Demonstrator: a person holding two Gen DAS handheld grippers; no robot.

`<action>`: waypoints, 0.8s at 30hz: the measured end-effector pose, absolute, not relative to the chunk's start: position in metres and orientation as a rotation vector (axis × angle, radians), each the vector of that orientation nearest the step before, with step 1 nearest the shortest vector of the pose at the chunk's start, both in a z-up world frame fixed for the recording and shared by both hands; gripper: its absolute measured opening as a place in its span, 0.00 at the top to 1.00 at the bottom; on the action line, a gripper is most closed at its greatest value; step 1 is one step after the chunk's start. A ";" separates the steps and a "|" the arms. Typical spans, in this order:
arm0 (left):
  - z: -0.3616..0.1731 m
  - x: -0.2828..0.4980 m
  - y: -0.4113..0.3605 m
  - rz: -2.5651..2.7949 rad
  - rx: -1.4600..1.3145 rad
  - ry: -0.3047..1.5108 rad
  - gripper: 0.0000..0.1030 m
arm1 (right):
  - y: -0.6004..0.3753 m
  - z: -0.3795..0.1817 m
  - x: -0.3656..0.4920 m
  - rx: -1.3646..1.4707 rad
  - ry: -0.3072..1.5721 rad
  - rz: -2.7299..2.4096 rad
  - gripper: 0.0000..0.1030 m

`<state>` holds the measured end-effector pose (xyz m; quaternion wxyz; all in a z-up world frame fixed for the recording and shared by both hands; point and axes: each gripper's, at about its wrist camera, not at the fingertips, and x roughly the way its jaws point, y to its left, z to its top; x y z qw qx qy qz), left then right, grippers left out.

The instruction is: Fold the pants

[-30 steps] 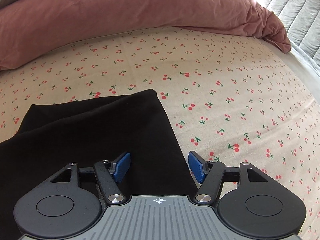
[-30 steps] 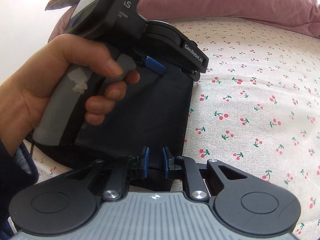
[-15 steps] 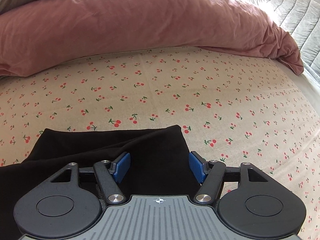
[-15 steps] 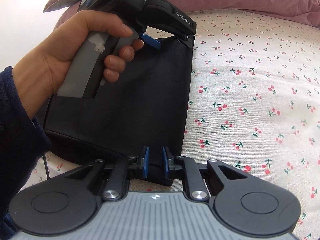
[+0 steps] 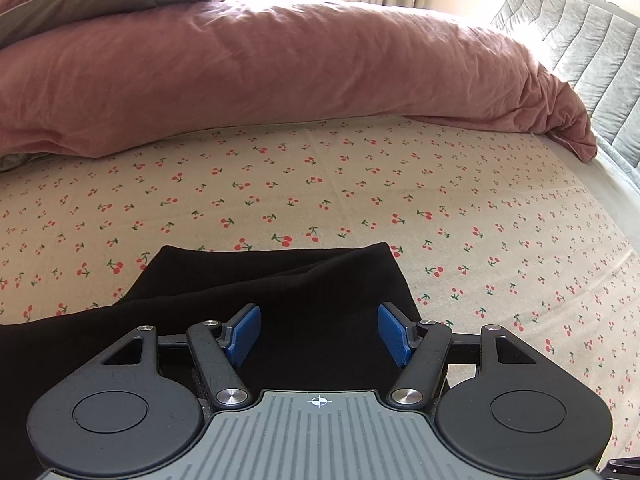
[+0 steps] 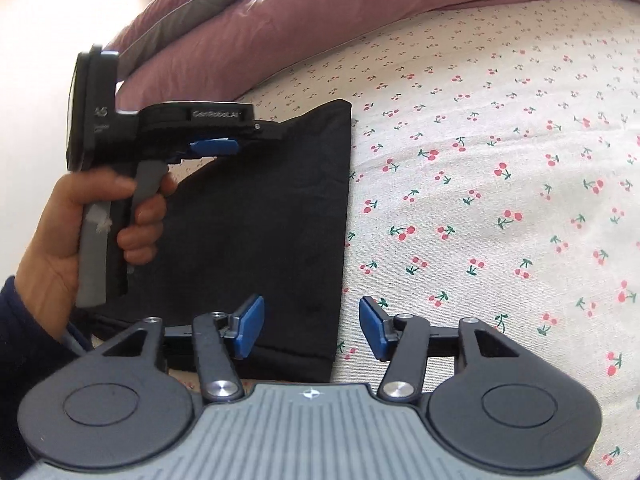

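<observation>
Right tool (image 6: 311, 328) just let go, pads now spread; left tool (image 5: 319, 334) spread too. Pants (image 6: 256, 232) lie folded on bed (image 6: 480, 200), prob. done.

At ten o'clock from my right camera, my left tool (image 6: 240, 148) reads "GenRobot.AI" on its black side, blurred.

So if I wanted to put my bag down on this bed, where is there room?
The cherry-print sheet lies bare between the folded black pants and the long pink duvet, and right of the pants. It is crowded around the pants, where both hand-held grippers hover.
</observation>
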<state>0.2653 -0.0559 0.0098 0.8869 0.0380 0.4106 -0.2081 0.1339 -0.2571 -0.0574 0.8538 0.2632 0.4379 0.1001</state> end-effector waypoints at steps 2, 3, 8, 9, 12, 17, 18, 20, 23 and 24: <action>0.014 0.258 -0.062 -0.461 0.095 0.853 0.37 | -0.268 -0.067 0.138 0.661 0.931 0.210 0.51; 0.016 0.255 -0.065 -0.475 0.104 0.853 0.37 | -0.274 -0.072 0.140 0.715 0.935 0.206 0.51; 0.016 0.243 -0.090 -0.531 0.137 0.860 0.36 | -0.292 -0.100 0.148 0.842 0.967 0.166 0.51; 0.015 0.241 -0.095 -0.538 0.151 0.861 0.36 | -0.287 -0.102 0.144 0.862 0.962 0.169 0.51; 0.008 0.238 -0.110 -0.552 0.194 0.873 0.36 | -0.285 -0.100 0.137 0.881 0.944 0.190 0.56; -0.005 0.239 -0.132 -0.567 0.244 0.909 0.36 | -0.258 -0.111 0.131 0.823 0.939 0.221 0.81; -0.008 0.240 -0.137 -0.570 0.264 0.916 0.36 | -0.252 -0.111 0.132 0.794 0.925 0.207 0.83; -0.014 0.240 -0.152 -0.560 0.326 0.931 0.36 | -0.247 -0.108 0.130 0.777 0.906 0.196 0.90; -0.024 0.240 -0.175 -0.511 0.461 0.956 0.35 | -0.237 -0.103 0.128 0.719 0.881 0.180 0.96; -0.027 0.239 -0.181 -0.495 0.506 0.960 0.35 | -0.233 -0.099 0.125 0.681 0.866 0.174 0.97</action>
